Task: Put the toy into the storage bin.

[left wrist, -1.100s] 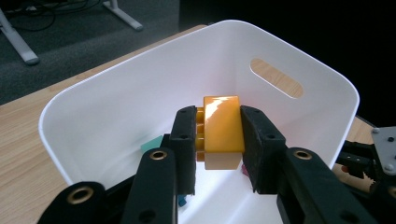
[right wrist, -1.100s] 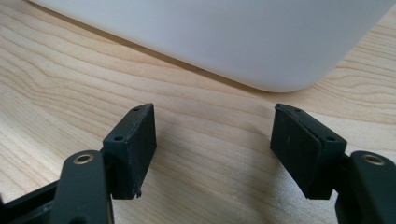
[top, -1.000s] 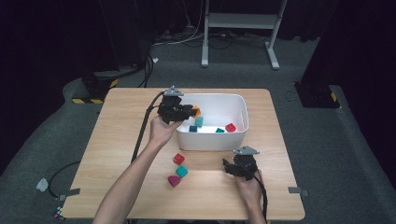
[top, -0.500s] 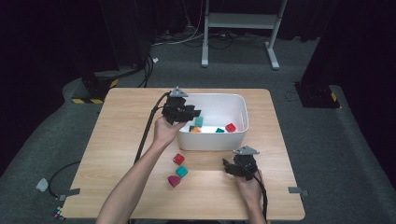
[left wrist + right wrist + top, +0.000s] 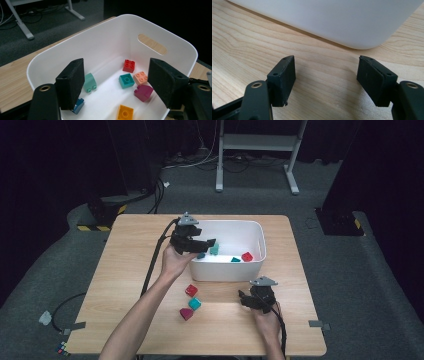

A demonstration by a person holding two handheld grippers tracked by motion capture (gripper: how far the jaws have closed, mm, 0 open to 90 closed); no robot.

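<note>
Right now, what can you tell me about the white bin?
The white bin is a smooth plastic-looking tub with rounded corners and an oval handle cut-out in one end wall. It stands upright on the wooden table, toward its far side. Inside lie loose toy bricks: red, peach, teal, magenta, orange, mint and blue. The left gripper hovers over it, jaws apart and holding nothing.

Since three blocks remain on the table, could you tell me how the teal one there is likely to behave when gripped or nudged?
The teal block looks like hard moulded plastic, so it is probably stiff and light. Its boxy shape sits flat on the wooden table, so it should slide rather than roll. Its smooth sides might slip a little between the pads.
</note>
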